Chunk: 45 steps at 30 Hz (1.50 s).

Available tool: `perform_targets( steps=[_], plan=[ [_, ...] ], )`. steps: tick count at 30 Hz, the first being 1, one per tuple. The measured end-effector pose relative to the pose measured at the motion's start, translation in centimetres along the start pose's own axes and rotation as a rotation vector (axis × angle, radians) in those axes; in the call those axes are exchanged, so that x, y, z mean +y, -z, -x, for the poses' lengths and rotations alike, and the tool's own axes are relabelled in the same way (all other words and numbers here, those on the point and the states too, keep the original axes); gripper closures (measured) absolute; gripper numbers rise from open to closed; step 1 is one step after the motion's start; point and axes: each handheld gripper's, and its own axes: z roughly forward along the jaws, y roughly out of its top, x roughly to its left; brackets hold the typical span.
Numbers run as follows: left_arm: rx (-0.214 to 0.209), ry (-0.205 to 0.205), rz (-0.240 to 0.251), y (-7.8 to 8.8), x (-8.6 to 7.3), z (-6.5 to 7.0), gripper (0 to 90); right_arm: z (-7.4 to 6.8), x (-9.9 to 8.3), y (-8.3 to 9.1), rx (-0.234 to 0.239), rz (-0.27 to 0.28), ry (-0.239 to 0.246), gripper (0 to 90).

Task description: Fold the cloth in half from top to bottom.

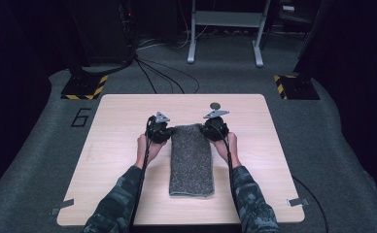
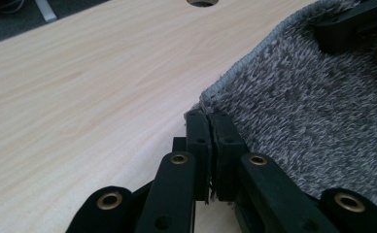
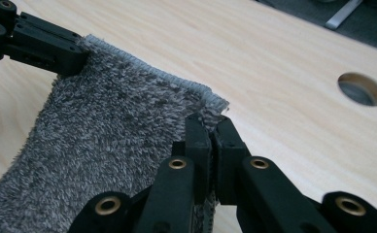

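A grey folded towel [image 1: 191,160] lies lengthwise on the middle of the wooden table [image 1: 118,145]. Its far end is lifted a little off the wood. My left gripper [image 1: 166,132] is shut on the far left corner of the towel [image 2: 293,111], and my right gripper [image 1: 207,130] is shut on the far right corner of the towel [image 3: 109,141]. In the left gripper view my own gripper [image 2: 210,119] pinches the hemmed corner, with the other gripper's jaws at the top right. In the right gripper view my own gripper [image 3: 210,124] bites the corner, with the other gripper at the top left.
A round cable hole [image 1: 215,105] sits in the table just beyond the right gripper; it appears as the hole [image 3: 362,89] in the right gripper view. Tape strips [image 1: 299,202] mark the near corners. Cables, a metal stand [image 1: 224,29] and hazard-striped bases [image 1: 85,87] stand on the carpet behind.
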Motion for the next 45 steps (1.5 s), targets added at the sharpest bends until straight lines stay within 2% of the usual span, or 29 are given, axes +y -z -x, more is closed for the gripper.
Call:
perform_targets(
  steps=[3,5,7,11,12,16,18,20,23,28,33,35,36,38,45],
  plan=[
    [0.009,-0.005,0.011,0.2,0.6,-0.2,87.8,0.1,0.5,0.2,-0.007,0.019,0.008,87.4],
    [0.021,-0.015,0.027,0.4,1.0,-0.2,87.8,0.2,0.9,0.4,-0.013,0.031,0.04,87.4],
    [0.023,-0.015,0.037,0.6,1.5,-0.3,87.8,0.2,1.2,0.4,-0.02,0.042,0.049,87.4],
    [0.04,-0.025,0.064,1.1,2.3,-0.6,87.7,0.4,1.9,0.6,-0.034,0.068,0.052,87.4],
    [0.042,-0.03,0.07,1.2,2.5,-0.6,87.8,0.5,2.2,0.8,-0.035,0.073,0.07,87.5],
    [0.042,-0.036,0.095,1.8,2.9,-0.8,87.7,0.4,3.0,1.7,-0.049,0.12,0.083,87.4],
    [0.038,-0.037,0.101,2.1,2.9,-0.7,87.8,0.2,3.1,1.9,-0.052,0.123,0.088,87.4],
    [0.041,-0.041,0.101,2.3,2.7,-0.5,87.7,0.0,2.8,2.2,-0.057,0.13,0.119,87.3],
    [0.014,-0.02,0.078,2.4,2.2,-0.1,87.7,-0.5,2.2,2.4,-0.057,0.126,0.129,87.3],
    [-0.008,-0.031,0.077,2.5,0.9,0.8,87.6,-0.8,0.7,2.8,-0.041,0.124,0.146,87.2],
    [-0.028,-0.033,0.079,2.9,0.1,1.5,87.4,-0.9,-0.6,2.9,-0.02,0.117,0.132,86.9],
    [-0.041,-0.036,0.073,3.1,-0.1,1.7,87.4,-1.1,-1.1,3.1,-0.015,0.128,0.147,86.8],
    [-0.045,-0.036,0.078,3.2,-0.3,1.9,87.4,-1.3,-1.4,3.4,-0.014,0.123,0.134,86.8],
    [-0.055,-0.038,0.071,3.5,-0.6,2.2,87.3,-1.4,-1.9,3.7,-0.005,0.133,0.146,86.7],
    [-0.09,-0.033,0.063,4.4,-2.4,3.9,87.2,-2.7,-3.8,4.6,0.01,0.1,0.147,86.4]
  ],
)
